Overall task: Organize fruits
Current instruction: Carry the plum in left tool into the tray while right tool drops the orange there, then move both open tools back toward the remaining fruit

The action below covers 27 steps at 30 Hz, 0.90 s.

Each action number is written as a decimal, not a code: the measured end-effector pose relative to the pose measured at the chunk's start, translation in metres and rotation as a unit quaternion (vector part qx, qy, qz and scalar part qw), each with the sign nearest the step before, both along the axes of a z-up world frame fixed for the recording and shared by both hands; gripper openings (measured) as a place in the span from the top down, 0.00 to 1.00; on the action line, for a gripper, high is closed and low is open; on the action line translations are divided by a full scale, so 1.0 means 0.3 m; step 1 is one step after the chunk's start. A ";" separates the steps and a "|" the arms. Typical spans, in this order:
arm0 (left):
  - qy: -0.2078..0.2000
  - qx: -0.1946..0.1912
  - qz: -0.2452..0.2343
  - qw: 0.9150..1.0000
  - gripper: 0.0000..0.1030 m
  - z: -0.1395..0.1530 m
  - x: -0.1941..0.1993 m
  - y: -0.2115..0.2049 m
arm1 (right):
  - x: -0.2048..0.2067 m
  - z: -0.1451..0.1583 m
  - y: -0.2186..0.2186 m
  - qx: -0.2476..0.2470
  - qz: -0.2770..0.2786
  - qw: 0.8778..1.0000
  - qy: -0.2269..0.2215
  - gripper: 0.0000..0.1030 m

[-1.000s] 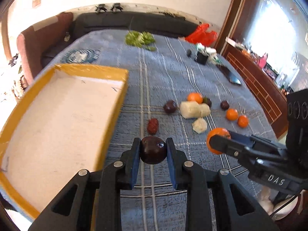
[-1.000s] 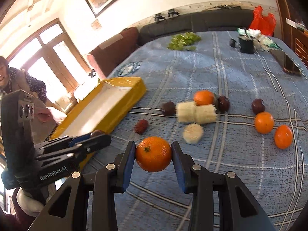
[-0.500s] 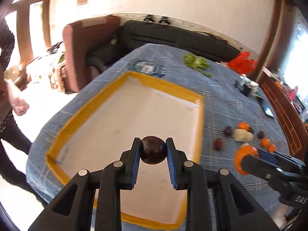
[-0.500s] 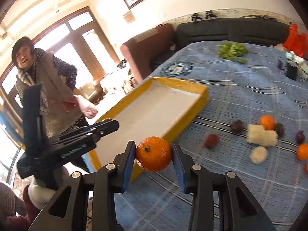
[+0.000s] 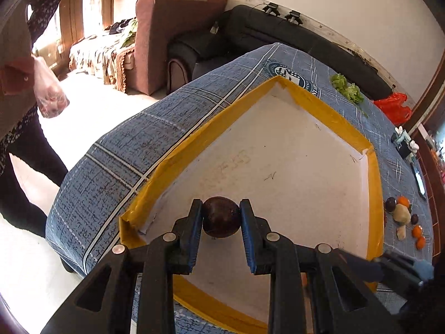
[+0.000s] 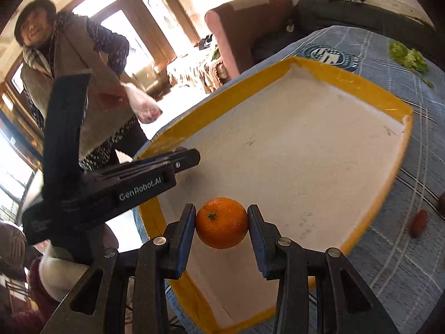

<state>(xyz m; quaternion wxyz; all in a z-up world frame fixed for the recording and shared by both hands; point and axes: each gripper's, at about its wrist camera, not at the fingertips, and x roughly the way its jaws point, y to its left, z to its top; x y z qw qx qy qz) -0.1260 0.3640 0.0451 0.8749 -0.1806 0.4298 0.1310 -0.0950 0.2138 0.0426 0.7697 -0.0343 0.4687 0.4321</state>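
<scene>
Left wrist view: the left gripper (image 5: 221, 218) is clamped on a dark plum (image 5: 221, 217), its two blue pads pressed to the fruit's sides. The plum hangs over the white floor of the tray (image 5: 194, 142), near the tray's closest corner, which lies just left of the fingers. Far off to the right of the gripper, past the tray's yellow rim, loose fruits (image 5: 403, 217) lie in a cluster on the blue cloth (image 5: 125, 144). Some greens (image 5: 346, 87) lie ahead and to the right, beyond the tray. At lower right, a blurred dark part of the right gripper shows; its hold cannot be told from here.

Right wrist view: the right gripper (image 6: 221, 224) is clamped on an orange (image 6: 221, 222), stem end facing the camera. The orange hangs over the near part of the tray (image 6: 347, 80). To the left, the left gripper (image 6: 180, 158) reaches in over the tray's left rim, seen from the side. A red fruit (image 6: 418, 222) lies on the cloth to the right, outside the tray. A woman (image 6: 69, 64) stands beyond, at left.
</scene>
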 end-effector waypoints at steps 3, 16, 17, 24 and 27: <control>-0.008 -0.013 0.003 1.000 0.65 0.016 -0.009 0.010 | -0.014 -0.028 0.044 -0.018 0.011 1.000 -0.007 0.59; -0.077 -0.032 0.018 0.996 0.44 0.135 -0.125 0.008 | 0.028 0.127 -0.268 0.030 -0.127 0.991 -0.042 0.47; -0.081 -0.033 0.019 0.996 0.44 0.141 -0.131 0.006 | 0.046 0.133 -0.324 0.027 -0.162 0.985 -0.046 0.47; -0.089 -0.040 -0.003 0.995 0.43 0.153 -0.122 -0.055 | 0.140 0.004 -0.353 0.017 -0.201 0.978 0.058 0.45; -0.089 -0.041 -0.006 0.995 0.43 0.155 -0.127 -0.064 | 0.163 -0.029 -0.324 0.004 -0.206 0.976 0.070 0.70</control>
